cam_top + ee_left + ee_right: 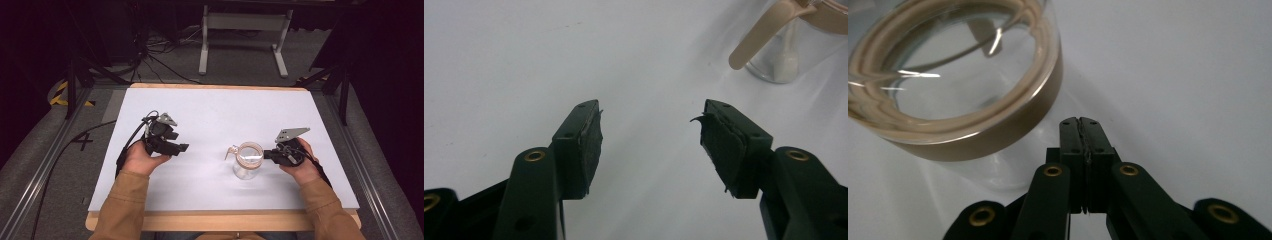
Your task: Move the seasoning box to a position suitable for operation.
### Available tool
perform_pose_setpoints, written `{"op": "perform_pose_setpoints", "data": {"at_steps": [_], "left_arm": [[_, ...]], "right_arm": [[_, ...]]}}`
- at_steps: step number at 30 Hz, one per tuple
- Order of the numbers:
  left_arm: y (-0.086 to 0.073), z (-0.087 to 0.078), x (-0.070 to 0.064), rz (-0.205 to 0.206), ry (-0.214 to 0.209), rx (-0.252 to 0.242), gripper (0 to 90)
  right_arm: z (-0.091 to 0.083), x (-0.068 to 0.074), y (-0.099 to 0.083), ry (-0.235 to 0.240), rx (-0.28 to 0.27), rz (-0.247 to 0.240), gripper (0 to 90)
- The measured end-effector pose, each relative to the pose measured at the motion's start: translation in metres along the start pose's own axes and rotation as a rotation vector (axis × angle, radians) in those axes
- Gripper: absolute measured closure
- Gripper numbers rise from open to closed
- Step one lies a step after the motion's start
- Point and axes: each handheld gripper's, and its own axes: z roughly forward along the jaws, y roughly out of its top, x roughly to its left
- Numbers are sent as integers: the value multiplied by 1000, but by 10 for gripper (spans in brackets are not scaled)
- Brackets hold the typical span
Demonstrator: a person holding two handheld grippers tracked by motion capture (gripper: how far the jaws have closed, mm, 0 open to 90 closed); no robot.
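Lab or recording studio bay, not a home. Dark surroundings, black curtain-like backdrop on all sides. White work table (210, 107) with a bare wooden edge, standing on grey carpet (235, 60). Metal rails (37, 177) run along the floor on both sides of the table. Black-and-yellow hazard tape (60, 95) marks the floor at far left. Loose black cables (160, 52) lie tangled on the carpet behind the table. A white metal frame stand (245, 30) sits further back. Black tripod-type legs (75, 80) at the table's far corners. A "4" (83, 141) is taped on the floor at left.
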Motion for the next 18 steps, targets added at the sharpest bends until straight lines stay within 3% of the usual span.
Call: {"op": "perform_pose_setpoints", "data": {"at_steps": [6,18], "left_arm": [[1,2,0,18,-6,2,418],[4,6,0,16,-22,2,414]], "right_arm": [[3,3,-1,-10,17,-2,893],[3,7,-2,-10,48,21,894]]}}
